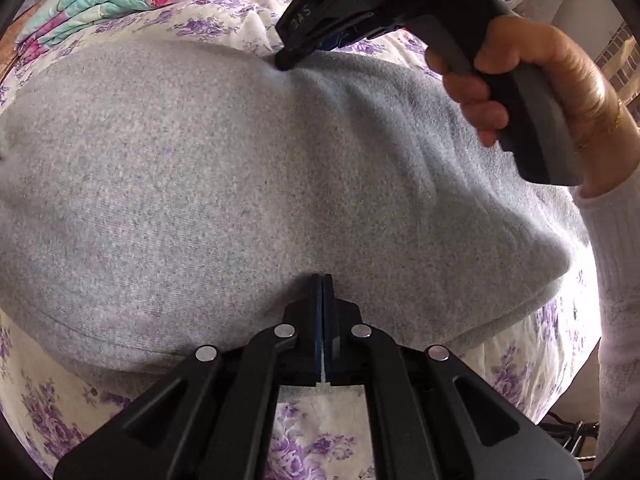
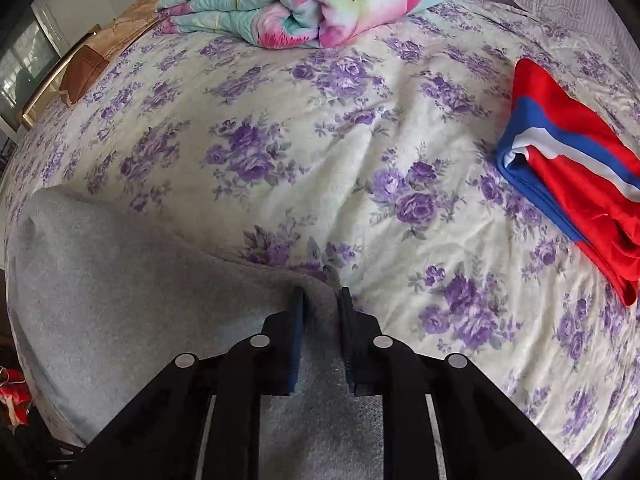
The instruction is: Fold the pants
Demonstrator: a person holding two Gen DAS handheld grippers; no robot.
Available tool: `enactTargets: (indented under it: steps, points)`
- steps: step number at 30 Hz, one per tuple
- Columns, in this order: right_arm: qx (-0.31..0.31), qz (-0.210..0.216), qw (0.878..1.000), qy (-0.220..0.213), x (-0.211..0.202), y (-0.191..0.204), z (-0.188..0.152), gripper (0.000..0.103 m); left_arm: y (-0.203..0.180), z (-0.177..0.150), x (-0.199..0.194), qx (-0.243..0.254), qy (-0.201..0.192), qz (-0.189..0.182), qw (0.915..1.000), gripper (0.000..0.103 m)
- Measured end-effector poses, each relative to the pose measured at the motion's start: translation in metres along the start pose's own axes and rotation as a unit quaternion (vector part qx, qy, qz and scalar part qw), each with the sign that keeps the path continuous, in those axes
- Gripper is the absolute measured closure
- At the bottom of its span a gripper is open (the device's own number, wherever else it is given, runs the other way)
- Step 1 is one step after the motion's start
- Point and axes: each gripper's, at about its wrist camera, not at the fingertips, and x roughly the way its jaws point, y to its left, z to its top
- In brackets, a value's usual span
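Note:
Grey fleece pants (image 1: 224,184) lie folded on the flowered bed. In the left wrist view my left gripper (image 1: 322,280) has its jaws pressed together at the near edge of the pants; no cloth shows between the pads. My right gripper (image 1: 286,62) touches the far edge of the pants, held by a hand. In the right wrist view the right gripper (image 2: 322,294) has its jaws a little apart, straddling the far edge of the grey pants (image 2: 132,280), with cloth between the fingers.
A folded pink and turquoise quilt (image 2: 304,4) lies at the head of the bed. A folded red, white and blue garment (image 2: 576,176) lies to the right. A wooden bed frame (image 2: 84,60) runs along the left.

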Motion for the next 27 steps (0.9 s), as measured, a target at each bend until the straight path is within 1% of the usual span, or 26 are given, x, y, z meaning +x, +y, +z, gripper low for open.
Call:
enactTargets:
  steps: [1, 2, 3, 4, 5, 6, 7, 8, 9, 10, 11, 12, 13, 15, 16, 18, 20, 21, 23, 24, 25, 26, 27]
  points:
    - [0.004, 0.005, 1.000, 0.000, -0.002, -0.002, -0.001, 0.080, -0.001, 0.001, -0.002, 0.006, 0.006, 0.003, 1.0000, 0.102]
    - [0.010, 0.006, 1.000, 0.000, -0.010, -0.003, -0.003, 0.072, -0.002, 0.002, -0.005, 0.009, 0.014, 0.005, 0.9998, 0.102]
    - [0.020, 0.001, 1.000, -0.010, -0.023, -0.007, -0.007, 0.071, -0.002, 0.005, -0.012, 0.010, 0.020, 0.008, 0.9997, 0.102]
    - [0.024, -0.004, 0.999, -0.027, -0.042, -0.009, -0.012, 0.070, -0.003, 0.009, -0.021, 0.012, 0.015, 0.015, 0.9997, 0.102]
    - [0.021, -0.011, 0.999, -0.047, -0.064, -0.010, -0.020, 0.069, -0.003, 0.014, -0.032, 0.014, 0.000, 0.024, 0.9996, 0.102]
    - [0.018, -0.020, 0.998, -0.065, -0.085, -0.011, -0.032, 0.068, -0.004, 0.022, -0.043, 0.015, -0.014, 0.029, 0.9994, 0.102]
    - [0.020, -0.032, 0.996, -0.077, -0.106, -0.014, -0.046, 0.061, -0.005, 0.031, -0.051, 0.017, -0.024, 0.028, 0.9992, 0.102]
    - [0.028, -0.042, 0.995, -0.085, -0.123, -0.017, -0.065, 0.057, -0.006, 0.043, -0.054, 0.017, -0.025, 0.020, 0.9993, 0.102]
    - [0.039, -0.045, 0.995, -0.085, -0.135, -0.020, -0.085, 0.057, -0.006, 0.056, -0.053, 0.011, -0.020, 0.009, 0.9997, 0.102]
    - [0.049, -0.037, 0.995, -0.077, -0.142, -0.022, -0.108, 0.057, -0.008, 0.070, -0.046, 0.005, -0.015, 0.000, 0.9999, 0.102]
    - [0.059, -0.026, 0.996, -0.066, -0.145, -0.023, -0.133, 0.065, -0.011, 0.086, -0.037, 0.005, -0.011, -0.005, 0.9999, 0.102]
    - [0.070, -0.021, 0.996, -0.059, -0.145, -0.026, -0.155, 0.076, -0.017, 0.102, -0.025, 0.002, -0.011, -0.001, 0.9999, 0.102]
    - [0.082, -0.022, 0.995, -0.056, -0.145, -0.024, -0.174, 0.099, -0.022, 0.114, -0.013, -0.001, -0.009, 0.005, 0.9999, 0.102]
    - [0.100, -0.020, 0.992, -0.073, -0.150, -0.019, -0.204, 0.098, -0.023, 0.133, 0.014, -0.005, 0.016, -0.009, 0.9998, 0.102]
    - [0.103, -0.018, 0.991, -0.080, -0.150, -0.012, -0.212, 0.098, -0.023, 0.139, 0.029, -0.009, 0.034, -0.011, 0.9993, 0.103]
    - [0.102, -0.013, 0.991, -0.088, -0.150, -0.003, -0.219, 0.098, -0.026, 0.150, 0.050, -0.007, 0.054, 0.004, 0.9985, 0.103]
    - [0.107, -0.006, 0.990, -0.093, -0.145, 0.002, -0.221, 0.098, -0.026, 0.155, 0.056, -0.010, 0.053, 0.008, 0.9985, 0.103]
    - [0.112, -0.003, 0.990, -0.087, -0.139, 0.004, -0.223, 0.098, -0.025, 0.157, 0.057, -0.013, 0.054, 0.005, 0.9985, 0.103]
    - [0.130, 0.001, 0.990, -0.051, -0.116, 0.005, -0.230, 0.098, -0.019, 0.158, 0.060, -0.026, 0.058, -0.005, 0.9980, 0.102]
    - [0.143, 0.006, 0.989, -0.026, -0.098, 0.005, -0.235, 0.098, -0.015, 0.157, 0.062, -0.032, 0.060, -0.012, 0.9976, 0.102]
    - [0.147, -0.003, 0.989, -0.027, -0.086, 0.007, -0.238, 0.098, -0.013, 0.158, 0.063, -0.036, 0.061, -0.017, 0.9973, 0.102]
    - [0.140, -0.015, 0.989, -0.048, -0.088, 0.010, -0.239, 0.099, -0.012, 0.158, 0.063, -0.038, 0.062, -0.020, 0.9971, 0.102]
    - [0.142, -0.018, 0.988, -0.049, -0.091, 0.012, -0.239, 0.099, -0.012, 0.157, 0.060, -0.039, 0.062, -0.020, 0.9971, 0.102]
